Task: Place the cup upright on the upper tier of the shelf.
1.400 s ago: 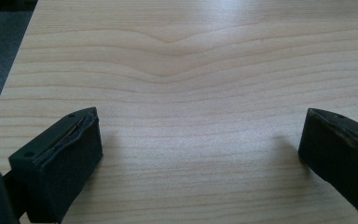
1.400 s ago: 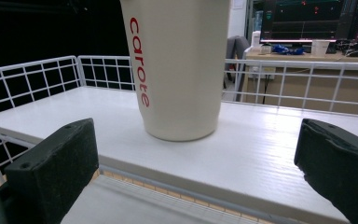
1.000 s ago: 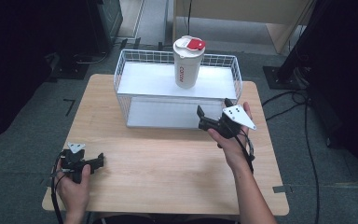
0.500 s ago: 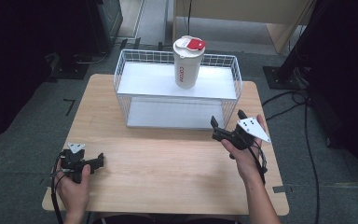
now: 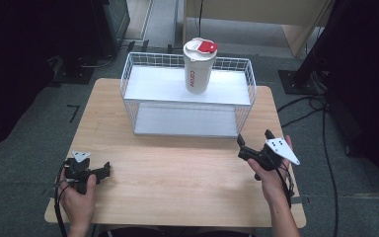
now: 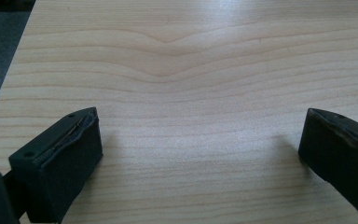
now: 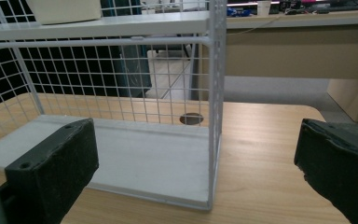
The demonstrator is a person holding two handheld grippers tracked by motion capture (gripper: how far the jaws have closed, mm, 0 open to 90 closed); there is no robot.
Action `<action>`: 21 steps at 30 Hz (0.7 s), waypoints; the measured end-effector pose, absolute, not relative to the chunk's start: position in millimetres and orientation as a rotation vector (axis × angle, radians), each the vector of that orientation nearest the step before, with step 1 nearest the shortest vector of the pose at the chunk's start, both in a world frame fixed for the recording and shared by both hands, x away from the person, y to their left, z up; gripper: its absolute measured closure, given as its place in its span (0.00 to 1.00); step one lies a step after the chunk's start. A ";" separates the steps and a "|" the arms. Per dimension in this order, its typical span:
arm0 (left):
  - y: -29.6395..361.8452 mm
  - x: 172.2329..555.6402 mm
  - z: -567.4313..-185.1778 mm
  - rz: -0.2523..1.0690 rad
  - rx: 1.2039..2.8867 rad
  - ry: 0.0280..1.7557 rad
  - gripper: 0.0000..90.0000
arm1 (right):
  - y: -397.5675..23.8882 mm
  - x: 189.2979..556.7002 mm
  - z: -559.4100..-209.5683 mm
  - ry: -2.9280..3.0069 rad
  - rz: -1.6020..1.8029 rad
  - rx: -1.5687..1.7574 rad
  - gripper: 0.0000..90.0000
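A white cup point(image 5: 199, 66) stood on the wire rack point(image 5: 187, 101); both tools, left point(image 5: 94, 172) and right point(image 5: 253, 147), gaped empty over the surface point(image 5: 177, 173).

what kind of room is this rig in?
Probably an office or lab used for recording: a small wooden table on grey carpet, a long desk behind, and cables on the floor beside dark equipment stands.

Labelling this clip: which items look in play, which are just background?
In play, likely: tumbler on the wire rack's top shelf; right gripper, open; left gripper, open.
Background: table; dark stand; floor cables.
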State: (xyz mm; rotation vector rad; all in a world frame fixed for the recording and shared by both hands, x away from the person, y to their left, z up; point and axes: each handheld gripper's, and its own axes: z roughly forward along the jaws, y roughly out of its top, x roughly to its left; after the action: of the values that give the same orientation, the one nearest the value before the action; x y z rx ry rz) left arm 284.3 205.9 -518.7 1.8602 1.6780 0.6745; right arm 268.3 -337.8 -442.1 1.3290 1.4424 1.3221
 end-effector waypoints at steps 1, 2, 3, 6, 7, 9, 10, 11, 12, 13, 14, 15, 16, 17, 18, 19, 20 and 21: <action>205.9 284.3 -518.7 0.674 1.860 1.678 0.00 | -339.1 266.9 -442.9 1.440 1.322 1.336 0.00; 205.9 284.3 -518.7 0.674 1.860 1.678 0.00 | -341.2 265.1 -444.2 1.441 1.319 1.338 0.00; 205.9 284.3 -518.7 0.674 1.860 1.678 0.00 | -343.3 263.5 -445.7 1.441 1.312 1.338 0.00; 205.9 284.3 -518.7 0.674 1.860 1.678 0.00 | -349.5 258.8 -450.3 1.439 1.299 1.352 0.00; 205.9 284.3 -518.7 0.673 1.860 1.678 0.00 | -351.7 257.3 -451.8 1.435 1.294 1.357 0.00; 205.8 284.3 -518.7 0.673 1.859 1.678 0.00 | -356.7 254.2 -454.7 1.431 1.285 1.366 0.00; 205.8 284.3 -518.8 0.674 1.858 1.679 0.00 | -358.9 252.5 -456.2 1.428 1.282 1.373 0.00; 205.8 284.3 -518.8 0.674 1.858 1.678 0.00 | -361.5 250.5 -458.0 1.426 1.279 1.381 0.00; 205.8 284.3 -518.7 0.673 1.859 1.678 0.00 | -363.4 249.5 -459.2 1.424 1.273 1.380 0.00; 205.8 284.3 -518.8 0.674 1.857 1.678 0.00 | -365.9 247.6 -461.2 1.422 1.269 1.387 0.00; 205.8 284.3 -518.8 0.674 1.857 1.679 0.00 | -368.1 246.2 -462.8 1.420 1.266 1.391 0.00; 205.8 284.3 -518.8 0.673 1.857 1.679 0.00 | -370.6 244.7 -464.2 1.418 1.258 1.394 0.00; 205.8 284.3 -518.8 0.674 1.857 1.678 0.00 | -372.9 243.2 -465.8 1.417 1.257 1.399 0.00; 205.8 284.3 -518.8 0.674 1.858 1.678 0.00 | -374.6 242.1 -466.9 1.415 1.252 1.405 0.00; 205.8 284.3 -518.7 0.674 1.859 1.678 0.00 | -377.1 240.6 -468.6 1.414 1.245 1.406 0.00; 205.9 284.3 -518.7 0.674 1.860 1.678 0.00 | -379.5 239.1 -470.3 1.412 1.237 1.411 0.00; 205.9 284.3 -518.7 0.674 1.860 1.678 0.00 | -382.5 237.6 -472.1 1.413 1.227 1.412 0.00; 205.9 284.3 -518.7 0.674 1.860 1.678 0.00 | -385.7 235.7 -474.5 1.412 1.220 1.421 0.00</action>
State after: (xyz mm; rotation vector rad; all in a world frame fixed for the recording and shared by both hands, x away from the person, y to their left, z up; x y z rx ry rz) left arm 284.3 205.9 -518.7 1.8600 1.6776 0.6745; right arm 235.7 -385.7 -474.5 1.4207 1.4120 1.2202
